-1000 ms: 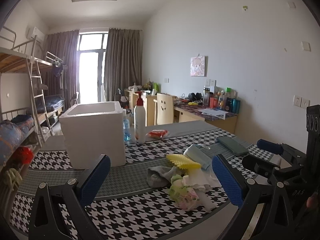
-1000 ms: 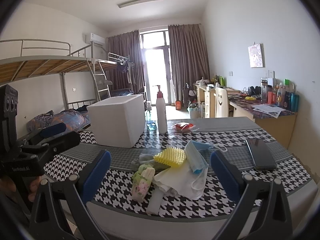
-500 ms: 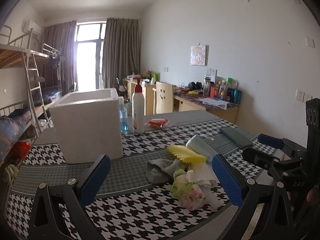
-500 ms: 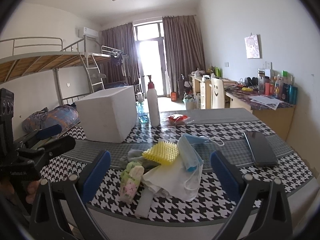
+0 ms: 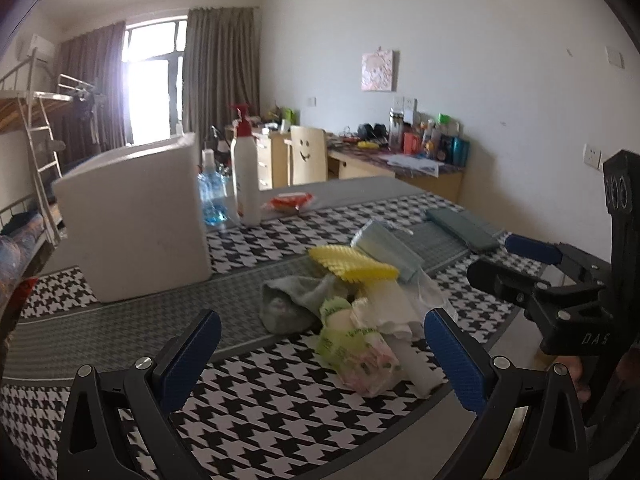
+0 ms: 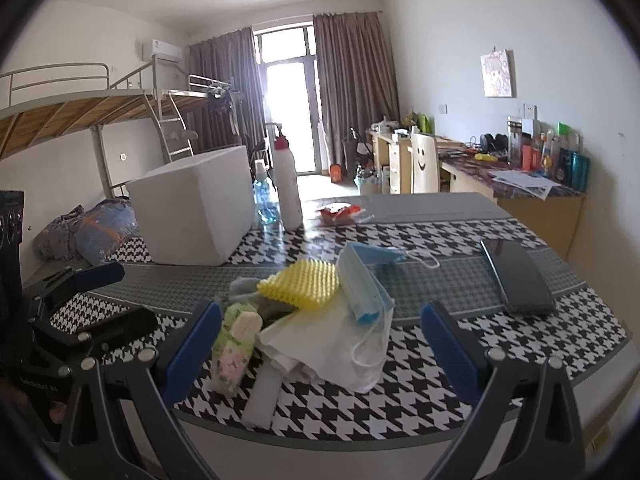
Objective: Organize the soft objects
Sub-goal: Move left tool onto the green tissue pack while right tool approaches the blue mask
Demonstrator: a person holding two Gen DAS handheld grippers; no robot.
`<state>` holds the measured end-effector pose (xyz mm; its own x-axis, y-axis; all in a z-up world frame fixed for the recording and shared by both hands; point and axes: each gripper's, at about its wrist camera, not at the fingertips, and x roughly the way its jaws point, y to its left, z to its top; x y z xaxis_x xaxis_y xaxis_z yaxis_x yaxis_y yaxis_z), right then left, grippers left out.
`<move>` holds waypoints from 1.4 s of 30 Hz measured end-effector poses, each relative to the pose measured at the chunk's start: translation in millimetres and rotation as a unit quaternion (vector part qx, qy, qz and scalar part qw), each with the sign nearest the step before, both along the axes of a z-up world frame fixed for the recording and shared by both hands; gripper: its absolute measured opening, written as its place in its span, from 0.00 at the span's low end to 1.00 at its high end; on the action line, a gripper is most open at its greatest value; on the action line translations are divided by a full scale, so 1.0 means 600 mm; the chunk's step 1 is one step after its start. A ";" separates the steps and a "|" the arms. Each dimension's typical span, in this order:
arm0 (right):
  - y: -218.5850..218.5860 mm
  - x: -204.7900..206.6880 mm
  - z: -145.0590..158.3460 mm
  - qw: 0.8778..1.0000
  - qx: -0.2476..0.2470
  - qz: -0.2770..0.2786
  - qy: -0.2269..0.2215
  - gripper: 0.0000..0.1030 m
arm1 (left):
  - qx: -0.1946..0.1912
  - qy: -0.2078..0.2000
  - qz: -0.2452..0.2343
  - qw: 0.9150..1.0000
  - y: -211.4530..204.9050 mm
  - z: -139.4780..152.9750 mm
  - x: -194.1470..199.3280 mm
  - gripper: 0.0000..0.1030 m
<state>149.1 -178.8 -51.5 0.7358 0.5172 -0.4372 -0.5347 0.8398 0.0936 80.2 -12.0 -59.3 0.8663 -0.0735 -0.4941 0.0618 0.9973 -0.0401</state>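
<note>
A pile of soft things lies near the front edge of the houndstooth table [image 5: 248, 408] [image 6: 472, 376]. In it are a yellow sponge [image 5: 352, 266] [image 6: 300, 284], a blue face mask [image 5: 384, 248] [image 6: 364, 284], a grey cloth [image 5: 288, 300] [image 6: 244, 286], a green tissue pack [image 5: 352, 356] [image 6: 236, 340] and a white cloth [image 5: 396, 304] [image 6: 328, 344]. My left gripper [image 5: 320, 360] [image 6: 112, 300] is open, just short of the tissue pack. My right gripper [image 6: 320, 354] [image 5: 500, 264] is open too, facing the white cloth from the table's edge. Neither holds anything.
A white foam box [image 5: 132, 216] [image 6: 196, 216] stands behind the pile on the left. Beside it are a white pump bottle [image 5: 246, 176] [image 6: 290, 184], a blue bottle [image 5: 212, 196] and a red packet [image 5: 290, 202] [image 6: 340, 212]. A dark phone [image 6: 516, 276] [image 5: 460, 228] lies right.
Both grippers have come closer to the pile, which now looms larger in each view. Both stay open, and nothing on the table has moved.
</note>
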 end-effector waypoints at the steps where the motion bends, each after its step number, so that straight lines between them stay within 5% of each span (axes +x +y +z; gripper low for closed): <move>1: -0.002 0.001 -0.002 1.000 0.001 -0.002 0.002 0.98 | 0.002 0.004 0.000 1.000 -0.002 -0.005 0.004 0.99; 14: -0.014 0.021 -0.029 0.999 0.001 -0.008 0.034 0.98 | 0.004 0.056 -0.014 0.998 -0.020 -0.045 0.040 0.98; 30: -0.036 0.039 -0.051 0.998 0.005 -0.011 0.058 0.98 | 0.009 0.104 -0.016 0.994 -0.060 -0.072 0.060 0.75; 42: -0.042 0.045 -0.065 0.997 0.013 -0.006 0.072 0.98 | 0.014 0.121 -0.014 0.992 -0.073 -0.088 0.077 0.45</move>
<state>176.0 -203.8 -90.3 0.6723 0.5221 -0.5248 -0.5049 0.8419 0.1907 126.3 -56.0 -112.4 0.7198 -0.0792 -0.6896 0.0821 0.9962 -0.0286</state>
